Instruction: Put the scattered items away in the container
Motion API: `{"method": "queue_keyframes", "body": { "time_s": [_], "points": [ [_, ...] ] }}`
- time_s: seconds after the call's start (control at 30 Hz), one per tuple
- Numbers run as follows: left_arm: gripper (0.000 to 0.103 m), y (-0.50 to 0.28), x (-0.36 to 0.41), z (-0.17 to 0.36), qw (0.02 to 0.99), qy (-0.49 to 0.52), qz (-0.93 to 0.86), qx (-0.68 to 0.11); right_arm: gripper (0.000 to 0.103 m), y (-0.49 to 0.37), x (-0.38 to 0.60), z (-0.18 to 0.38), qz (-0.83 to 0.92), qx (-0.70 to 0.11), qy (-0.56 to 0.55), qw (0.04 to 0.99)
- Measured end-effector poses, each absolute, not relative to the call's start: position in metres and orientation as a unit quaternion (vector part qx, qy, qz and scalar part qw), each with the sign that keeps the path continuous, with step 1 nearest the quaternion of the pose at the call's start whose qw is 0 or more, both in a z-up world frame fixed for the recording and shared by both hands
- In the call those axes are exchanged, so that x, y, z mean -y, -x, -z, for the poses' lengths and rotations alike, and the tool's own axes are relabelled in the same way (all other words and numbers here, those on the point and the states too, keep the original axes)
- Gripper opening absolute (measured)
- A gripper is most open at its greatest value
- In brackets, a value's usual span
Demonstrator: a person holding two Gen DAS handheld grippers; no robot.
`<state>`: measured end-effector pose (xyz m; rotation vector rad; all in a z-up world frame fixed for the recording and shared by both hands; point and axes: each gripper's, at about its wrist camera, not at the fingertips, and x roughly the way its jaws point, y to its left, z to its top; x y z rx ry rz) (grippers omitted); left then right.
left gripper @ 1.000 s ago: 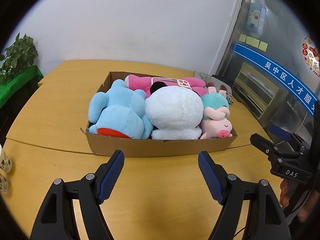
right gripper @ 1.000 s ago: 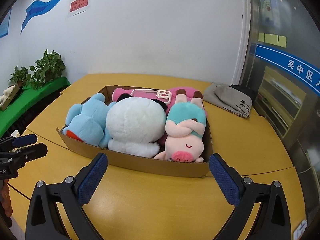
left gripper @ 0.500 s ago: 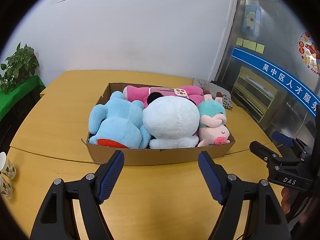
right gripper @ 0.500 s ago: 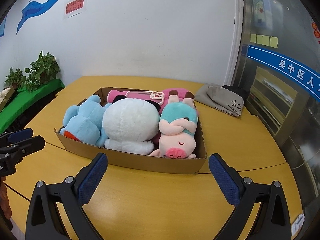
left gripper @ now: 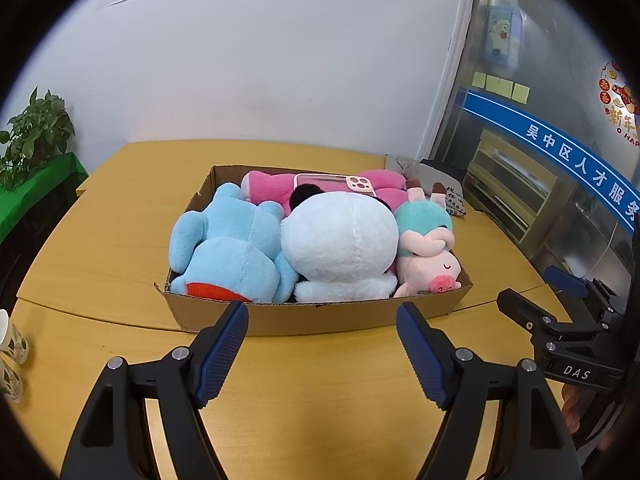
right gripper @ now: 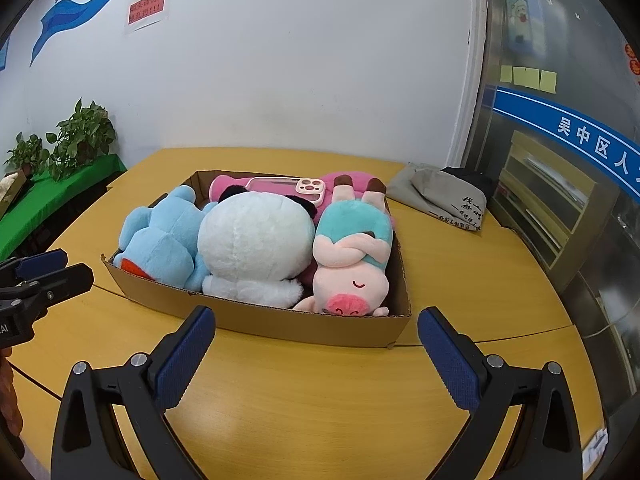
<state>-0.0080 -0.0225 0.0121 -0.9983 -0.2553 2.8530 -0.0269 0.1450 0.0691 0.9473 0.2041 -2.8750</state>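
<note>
A shallow cardboard box (left gripper: 320,318) (right gripper: 280,324) sits on the yellow table. It holds a blue plush (left gripper: 232,248) (right gripper: 160,240), a white round plush (left gripper: 340,240) (right gripper: 252,240), a pink pig plush (left gripper: 428,264) (right gripper: 352,264), a pink plush (left gripper: 272,188) at the back, and a pink phone case (left gripper: 336,182) (right gripper: 288,188) on top. My left gripper (left gripper: 322,344) is open and empty, just in front of the box. My right gripper (right gripper: 316,352) is open and empty, in front of the box's right part.
A folded grey bag (right gripper: 440,196) lies on the table right of the box. Paper cups (left gripper: 12,356) stand at the table's left edge. Potted plants (right gripper: 80,136) on a green shelf stand at left. A glass door (left gripper: 540,160) is at right.
Both grippers have risen and drawn back slightly, so the box sits lower and farther in view. Both stay open. Nothing in the box has moved.
</note>
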Motion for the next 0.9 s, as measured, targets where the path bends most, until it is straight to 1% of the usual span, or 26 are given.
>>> {"method": "queue_keyframes", "body": {
  "time_s": [0.47, 0.9],
  "points": [
    [0.077, 0.013, 0.02, -0.01, 0.038, 0.326, -0.942, 0.073, 0.103, 0.031, -0.144, -0.063, 0.945, -0.067, -0.316, 0.049],
    [0.077, 0.019, 0.011, 0.005, 0.052, 0.332, -0.939, 0.076, 0.103, 0.034, -0.142, -0.057, 0.944, -0.067, -0.32, 0.042]
  ]
}}
